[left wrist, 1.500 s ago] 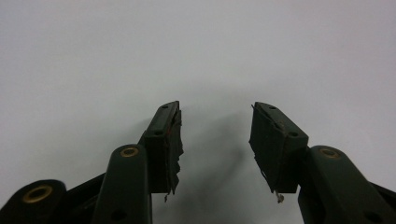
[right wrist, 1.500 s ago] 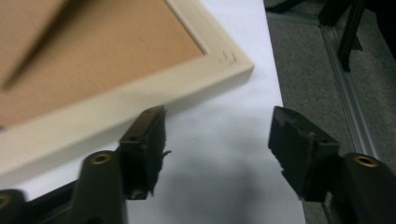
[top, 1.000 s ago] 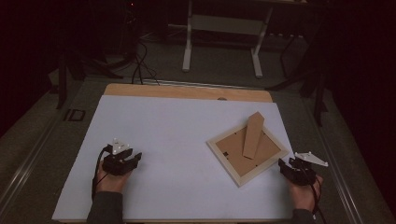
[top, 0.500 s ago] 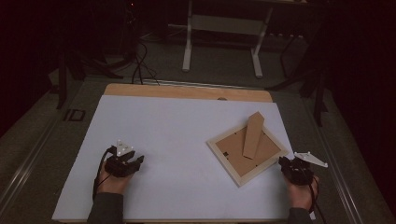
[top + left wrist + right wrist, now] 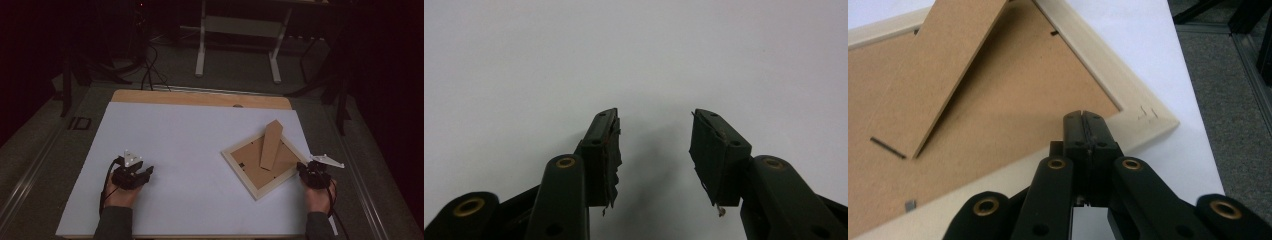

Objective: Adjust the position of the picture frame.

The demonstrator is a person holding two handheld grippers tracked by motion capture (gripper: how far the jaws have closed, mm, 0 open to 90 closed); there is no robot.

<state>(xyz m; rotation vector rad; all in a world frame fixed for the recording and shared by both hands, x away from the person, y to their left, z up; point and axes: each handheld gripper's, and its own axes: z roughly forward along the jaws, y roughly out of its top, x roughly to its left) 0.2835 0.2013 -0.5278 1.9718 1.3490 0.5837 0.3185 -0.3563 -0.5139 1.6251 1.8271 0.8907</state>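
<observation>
Picture frame (image 5: 264,159): It lies face down on the right part of the white sheet. Its brown back is up. It sits turned, like a diamond, with one corner near the right claw.

Frame edge (image 5: 1108,75): It is pale wood. It goes all around the brown back.

Stand flap (image 5: 270,144): This is a long brown strip on the back of the picture frame. It points up and away from the person.

Right claw (image 5: 303,169): It is at the right corner of the picture frame. Its jaws have just been closing, and now they are pressed tight together. In the right gripper view (image 5: 1083,116) the tips sit right at the frame edge, over the pale wood. Nothing is between the jaws. I cannot tell if the tips touch the wood.

Right hand (image 5: 318,192): It holds the right claw from below, near the right side of the white sheet.

Left claw (image 5: 148,172): It is over the left part of the white sheet, well apart from the picture frame. Its jaws have just been opening a bit more. In the left gripper view (image 5: 655,137) there is a wide gap between them, and nothing is in the gap.

Left hand (image 5: 120,192): It holds the left claw. A dark sleeve (image 5: 112,224) comes in from the bottom.

White sheet (image 5: 175,135): It covers most of the desk.

Desk (image 5: 200,98): A strip of brown wood shows at the far side.
</observation>
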